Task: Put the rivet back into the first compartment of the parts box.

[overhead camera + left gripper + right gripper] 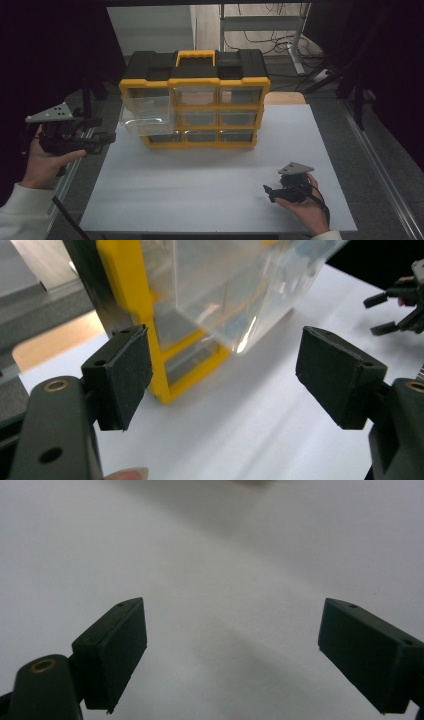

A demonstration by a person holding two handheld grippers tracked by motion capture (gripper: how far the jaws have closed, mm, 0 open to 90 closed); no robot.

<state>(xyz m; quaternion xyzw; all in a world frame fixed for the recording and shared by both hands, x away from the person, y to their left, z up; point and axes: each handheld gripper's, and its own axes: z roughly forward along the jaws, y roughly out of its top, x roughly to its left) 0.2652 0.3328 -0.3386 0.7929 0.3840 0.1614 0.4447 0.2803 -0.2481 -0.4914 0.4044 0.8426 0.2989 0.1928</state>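
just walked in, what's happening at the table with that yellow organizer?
A person holds a claw in each hand at a white table. A yellow and black drawer organizer stands upright at the far side, and its top-left clear drawer is pulled partway out. The left claw sits just left of that drawer, jaws open with nothing between them, not touching it. The right claw rests low over the bare table near the front right, also open and empty.

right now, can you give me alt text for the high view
A yellow and black drawer organizer stands at the far side of a white table, its clear top-left drawer pulled out. The left gripper, open and empty, points toward that drawer, while the right gripper rests open on the table's near right.
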